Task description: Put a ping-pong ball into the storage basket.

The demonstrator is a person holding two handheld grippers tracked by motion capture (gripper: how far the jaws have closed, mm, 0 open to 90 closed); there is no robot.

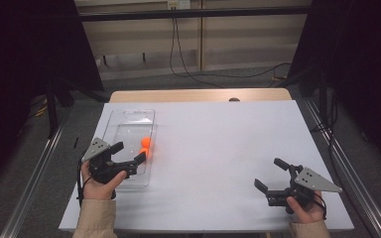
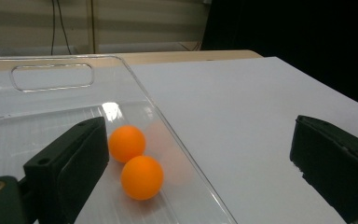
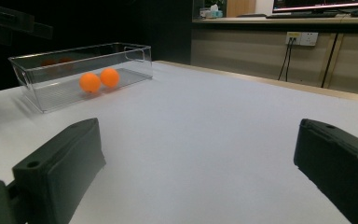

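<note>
A clear plastic bin (image 1: 129, 112) lies on the left of the white table. Two orange balls rest side by side in it against its right wall, the farther ball (image 1: 146, 142) touching the nearer ball (image 1: 143, 151). My left gripper (image 1: 129, 151) hovers open over the bin's near end, just short of the balls. In the left gripper view the balls (image 2: 142, 177) sit close to the left jaw, with nothing held. My right gripper (image 1: 269, 173) stands open and empty at the front right, aimed across the table at the bin (image 3: 42, 95) and balls (image 3: 89, 82).
The white tabletop (image 1: 218, 144) stretches between the two grippers. A wooden strip (image 1: 198, 95) runs along the far edge. Beyond it a cable (image 1: 188, 74) lies on the floor. Dark curtains stand on both sides.
</note>
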